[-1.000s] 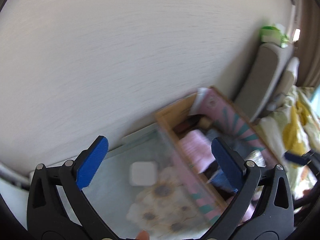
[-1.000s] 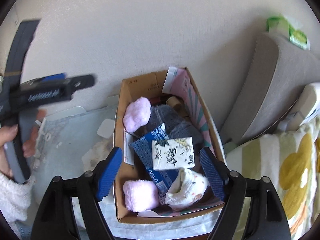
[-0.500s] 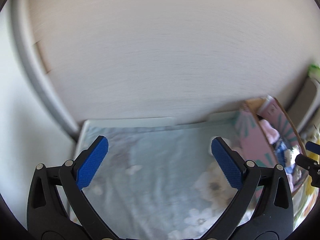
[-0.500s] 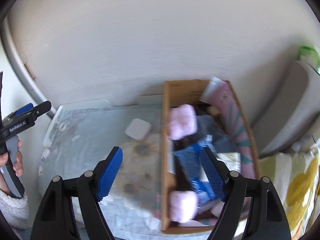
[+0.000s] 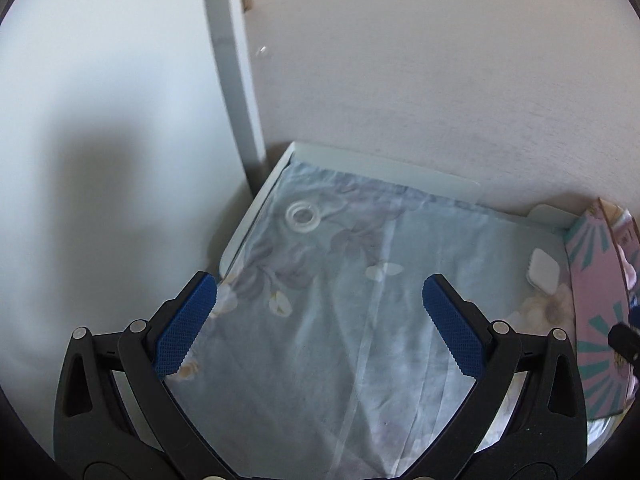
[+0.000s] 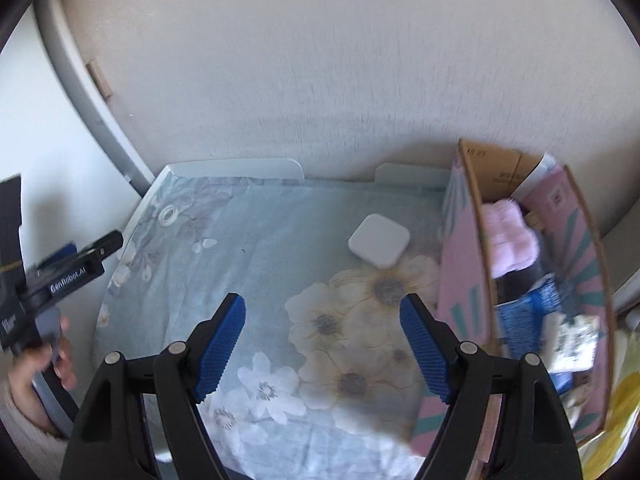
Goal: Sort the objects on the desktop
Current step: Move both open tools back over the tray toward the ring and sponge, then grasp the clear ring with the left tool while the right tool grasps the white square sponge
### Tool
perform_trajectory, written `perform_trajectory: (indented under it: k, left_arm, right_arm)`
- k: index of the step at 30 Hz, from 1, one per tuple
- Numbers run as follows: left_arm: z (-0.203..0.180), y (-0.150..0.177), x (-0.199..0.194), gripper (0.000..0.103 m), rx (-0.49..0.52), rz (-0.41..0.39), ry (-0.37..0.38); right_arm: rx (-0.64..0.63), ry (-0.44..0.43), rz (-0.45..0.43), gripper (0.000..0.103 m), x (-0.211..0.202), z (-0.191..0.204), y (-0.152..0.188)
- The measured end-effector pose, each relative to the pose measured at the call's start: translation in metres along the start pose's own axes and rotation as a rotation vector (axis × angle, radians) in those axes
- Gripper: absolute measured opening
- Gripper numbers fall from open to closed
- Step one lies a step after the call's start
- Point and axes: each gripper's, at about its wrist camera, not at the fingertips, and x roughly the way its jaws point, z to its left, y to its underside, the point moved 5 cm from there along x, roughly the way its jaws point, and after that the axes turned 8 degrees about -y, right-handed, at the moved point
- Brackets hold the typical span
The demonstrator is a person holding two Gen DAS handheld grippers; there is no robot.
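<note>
A clear tape roll [image 5: 303,215] lies at the far left of the flowered cloth [image 5: 360,340]; it also shows in the right wrist view [image 6: 168,213]. A white square box [image 6: 379,240] lies near the cardboard box [image 6: 464,264], and also shows in the left wrist view [image 5: 543,272]. The cardboard box holds pink fluffy things [image 6: 510,236], a blue packet [image 6: 532,312] and a tissue pack [image 6: 572,342]. My left gripper [image 5: 320,320] is open and empty above the cloth's left part. My right gripper [image 6: 322,342] is open and empty above the printed flowers.
A wall [image 6: 320,80] stands right behind the table. A grey door frame [image 5: 232,80] runs up at the left. The left hand-held gripper [image 6: 64,276] shows at the left edge of the right wrist view. A yellow patterned blanket [image 6: 620,420] lies right of the box.
Both grippers have swung left, away from the cardboard box and over the cloth. The tape roll has come into view. Both stay open and empty.
</note>
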Motion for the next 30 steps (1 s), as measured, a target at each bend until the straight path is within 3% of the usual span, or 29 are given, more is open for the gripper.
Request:
perform_trajectory:
  k: [3,7,12,17,20,30]
  left_arm:
    - [0.004,0.001,0.019,0.103,-0.064,0.011,-0.049]
    - [-0.001,-0.007,0.065,0.103,-0.148,0.036,-0.187]
    - [-0.025,-0.022,0.122,0.103,-0.108,0.131,-0.257]
    - [-0.037,-0.031,0.159,0.103,-0.069,0.155,-0.261]
    - [-0.038,-0.034,0.171,0.101,-0.082,0.160,-0.225]
    - [-0.038,-0.032,0.180,0.086,-0.137,0.172,-0.108]
  right_arm:
    - [0.059,0.031,0.009,0.076,0.022,-0.004,0.003]
    - [0.131,0.095,0.019,0.076,0.061,-0.017,0.004]
    - [0.123,0.150,0.038,0.076,0.102,-0.028,-0.011]
    - [0.123,0.215,0.029,0.076,0.119,-0.037,-0.023]
    - [0.127,0.282,0.034,0.076,0.127,-0.045,-0.027]
    - [0.224,0.292,0.000,0.076,0.143,-0.071,-0.033]
